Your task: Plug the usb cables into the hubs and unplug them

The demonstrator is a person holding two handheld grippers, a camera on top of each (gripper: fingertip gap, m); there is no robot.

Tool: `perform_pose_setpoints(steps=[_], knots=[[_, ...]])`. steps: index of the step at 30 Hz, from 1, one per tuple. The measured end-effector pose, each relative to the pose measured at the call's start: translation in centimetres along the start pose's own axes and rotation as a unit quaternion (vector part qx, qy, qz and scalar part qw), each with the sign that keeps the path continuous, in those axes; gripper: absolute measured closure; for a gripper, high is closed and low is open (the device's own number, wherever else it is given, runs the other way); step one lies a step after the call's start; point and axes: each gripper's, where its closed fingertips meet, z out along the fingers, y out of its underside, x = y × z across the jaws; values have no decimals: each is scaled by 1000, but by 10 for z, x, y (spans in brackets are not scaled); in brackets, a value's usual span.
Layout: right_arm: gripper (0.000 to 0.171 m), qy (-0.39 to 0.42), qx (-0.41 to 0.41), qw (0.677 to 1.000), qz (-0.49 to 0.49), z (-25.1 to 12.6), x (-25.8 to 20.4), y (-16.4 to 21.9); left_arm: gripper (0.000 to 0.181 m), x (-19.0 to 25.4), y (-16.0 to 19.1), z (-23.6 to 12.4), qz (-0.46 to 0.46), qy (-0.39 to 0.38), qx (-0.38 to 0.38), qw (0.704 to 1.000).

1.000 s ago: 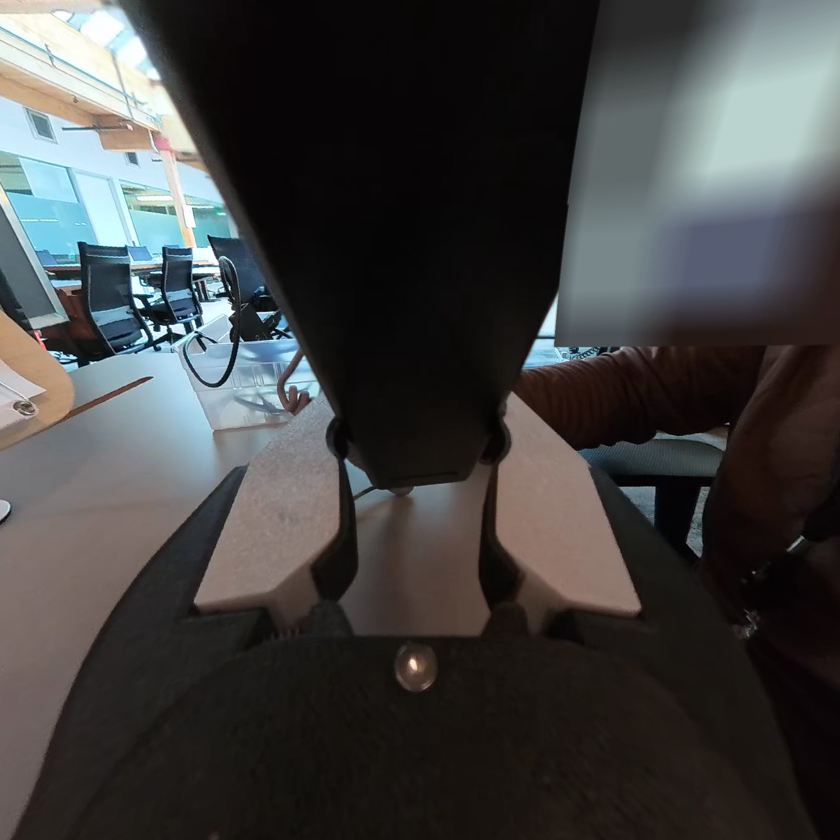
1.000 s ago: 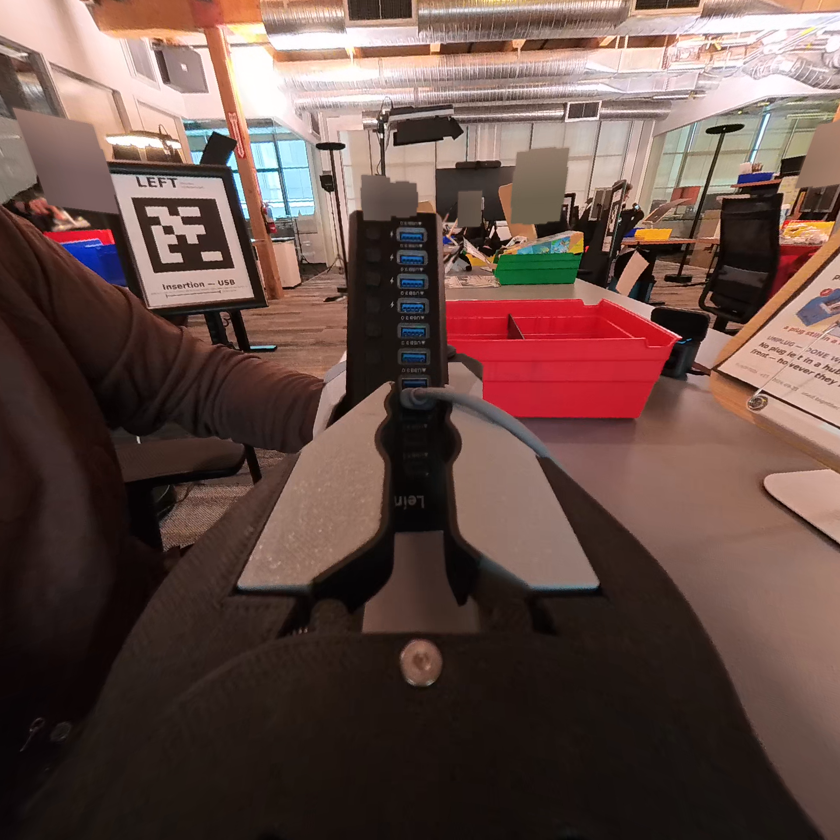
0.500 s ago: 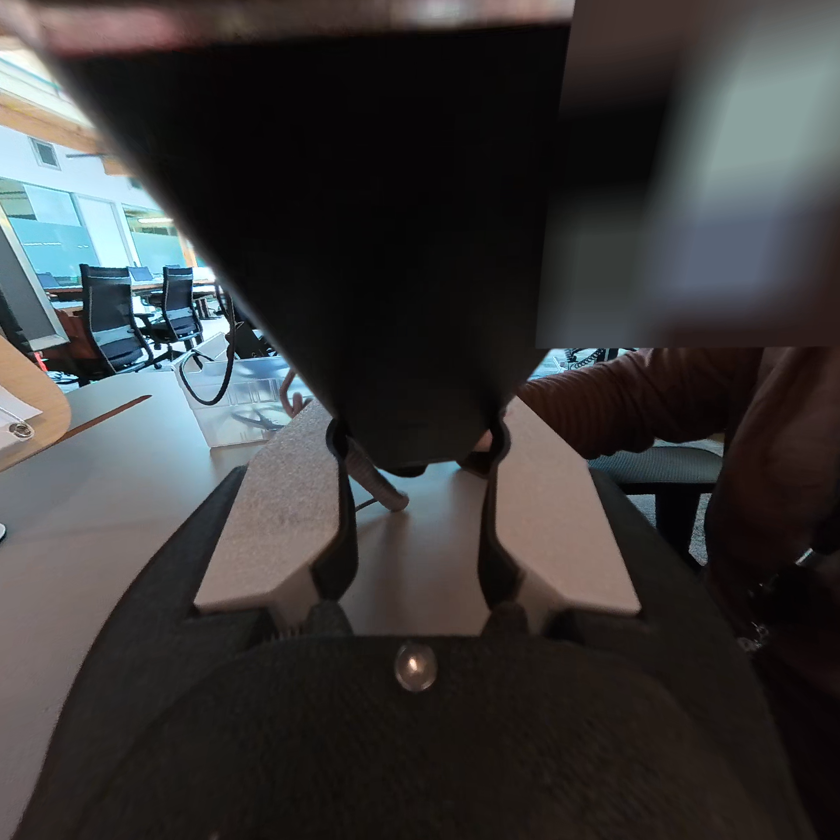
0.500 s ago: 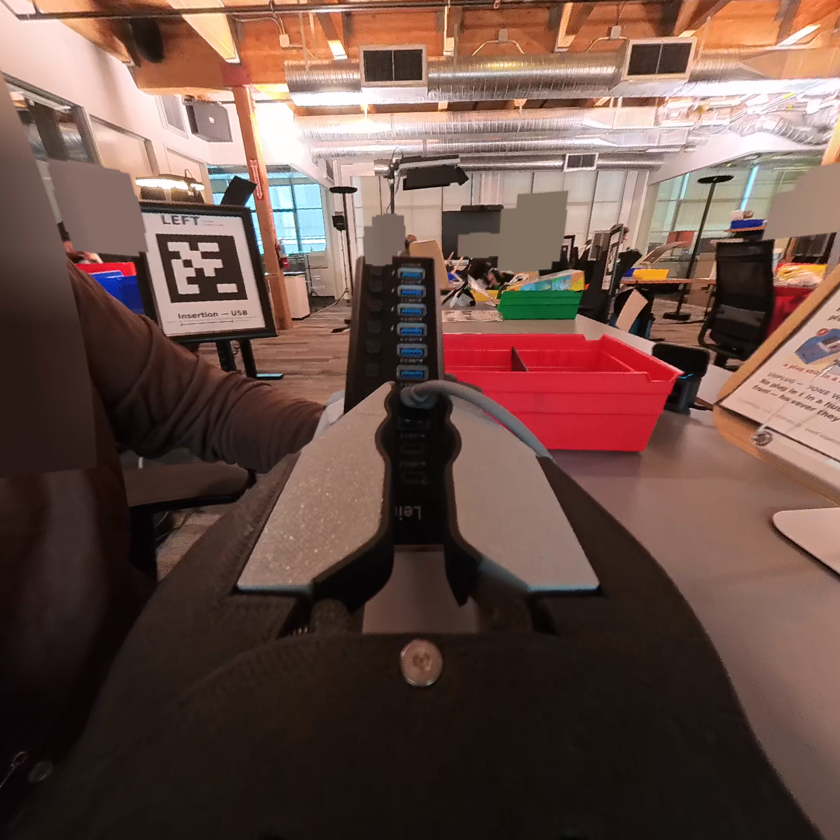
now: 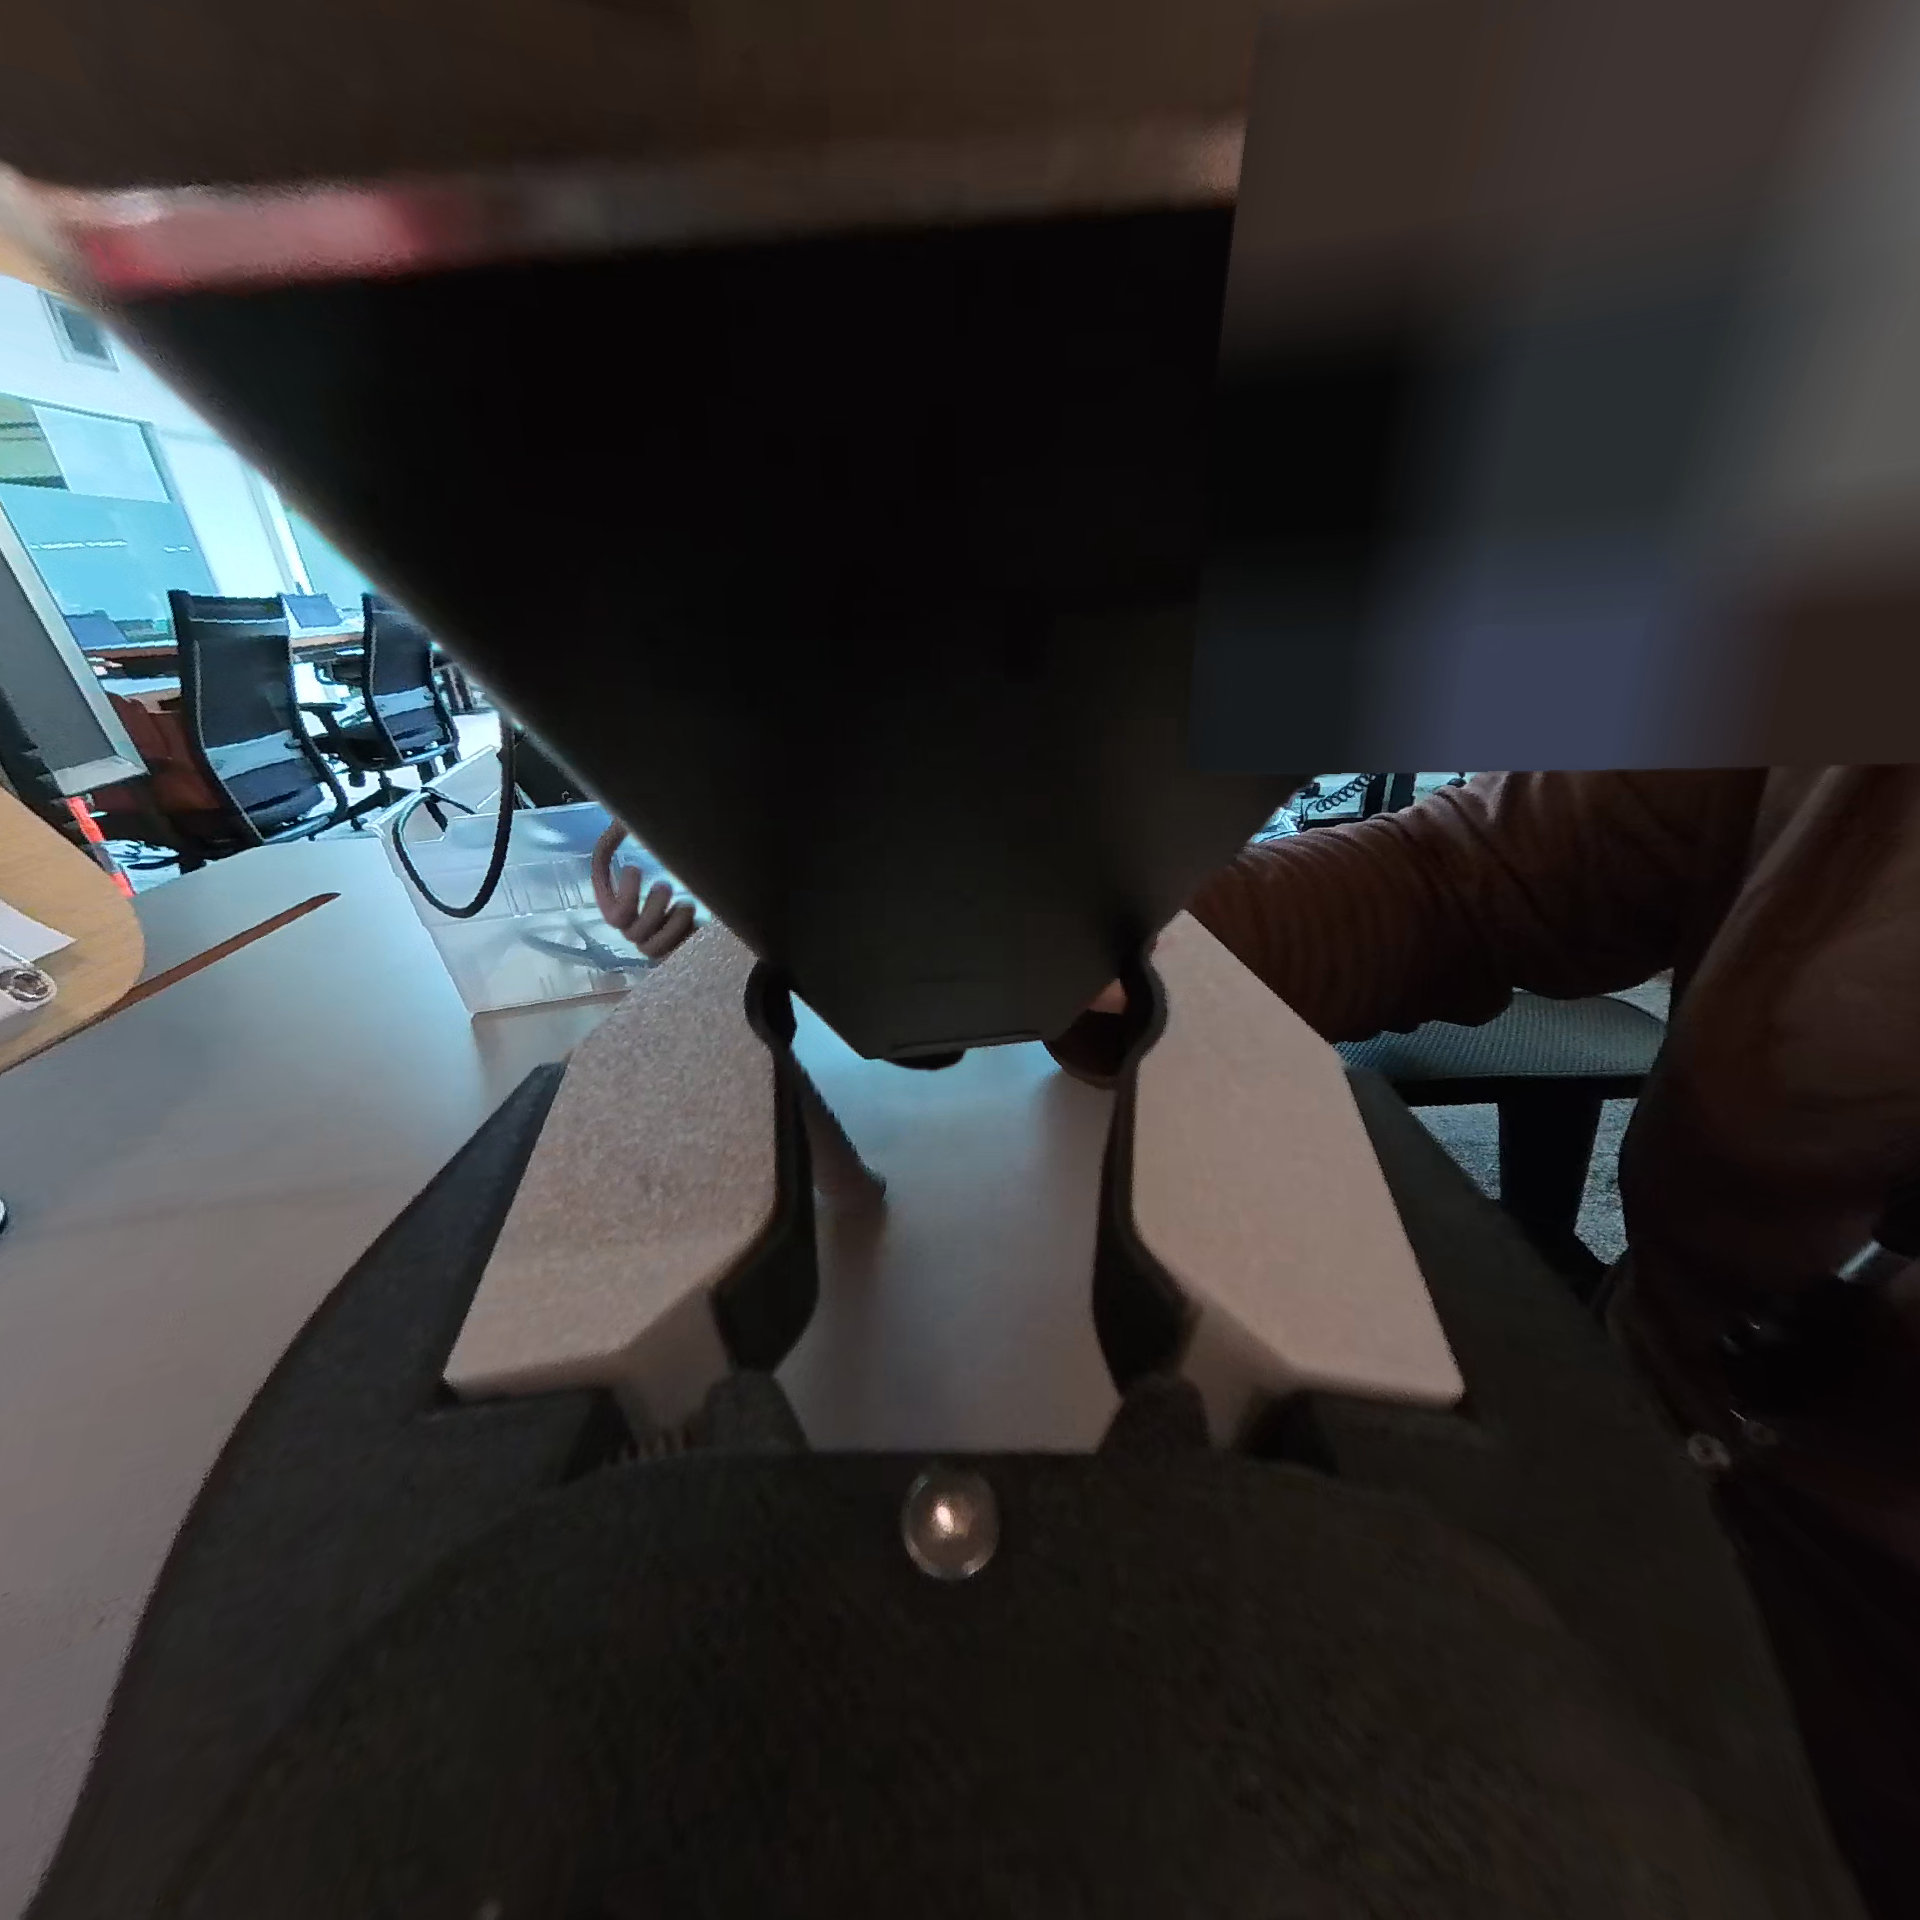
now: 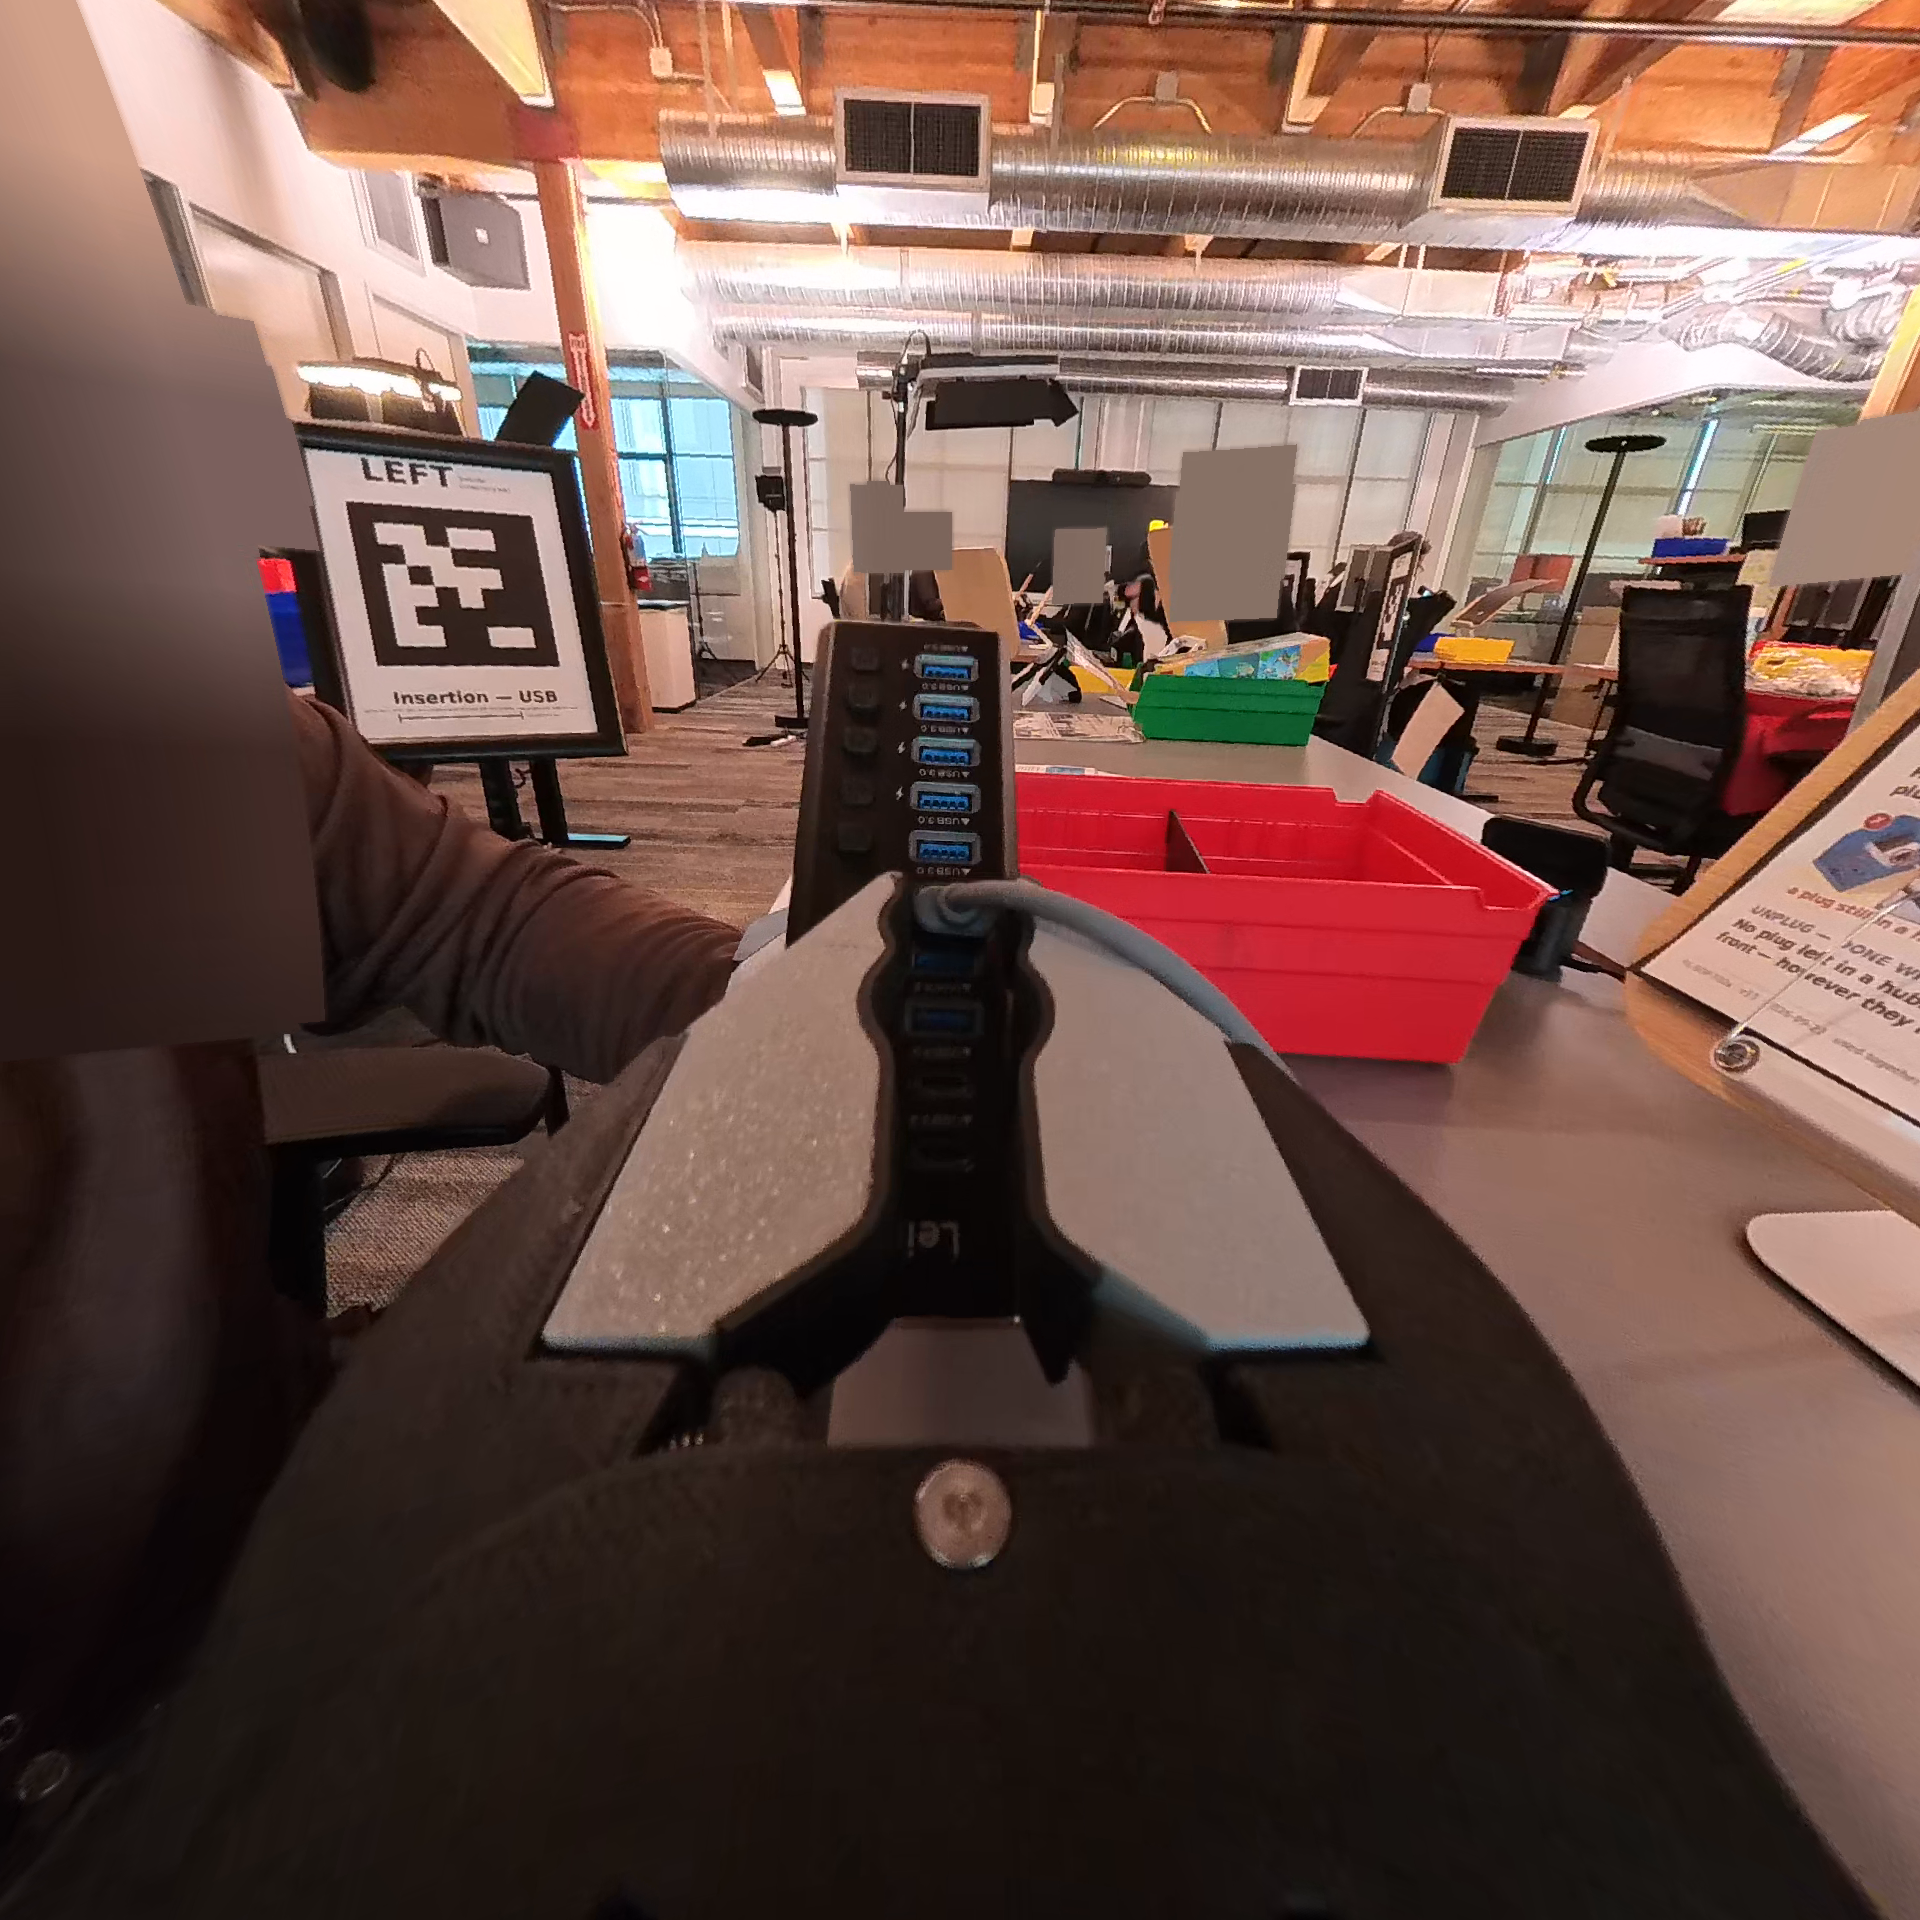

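Note:
A black USB hub (image 6: 904, 769) stands upright over the grey table, with a column of blue ports facing the right wrist view. My left gripper (image 5: 951, 997) is shut on the hub's lower end; the hub's dark back (image 5: 831, 571) fills the left wrist view. My right gripper (image 6: 945, 914) is shut on the plug of a grey USB cable (image 6: 1132, 961), held against the hub's face below several free blue ports. Two more blue ports show under the plug. I cannot tell whether the plug sits in a port. A grey cable end (image 5: 842, 1164) hangs under the hub.
A red divided bin (image 6: 1299, 935) stands behind the hub. A clear bin with cables (image 5: 509, 904) is on the far left table. A framed marker sign (image 6: 457, 592), an instruction board (image 6: 1808, 956) and a white base (image 6: 1849, 1278) flank the hub. A person's brown sleeve (image 6: 468, 935) is on the left. Across from one pair of fingers to the other is roughly 5 cm.
In the right wrist view the plug has moved up the column: fewer blue ports show above it, and two now show below. In the left wrist view the hub's back looms larger.

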Motion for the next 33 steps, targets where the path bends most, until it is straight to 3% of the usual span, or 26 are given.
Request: perform_pose_setpoints(steps=[9,16,29,33], knots=[[157,21,-52,998,-10,-2,5,13,119,-7,12,-1,-18,-17,-46,999],[156,-1,-72,995,64,-6,6,23,119,-6,22,-1,-37,-15,-102,994],[157,-28,-24,989,145,-2,10,22,119,-8,17,0,-62,-13,-88,994],[156,-28,-49,991,119,-9,8,22,119,-9,20,2,-34,-23,-95,995]])
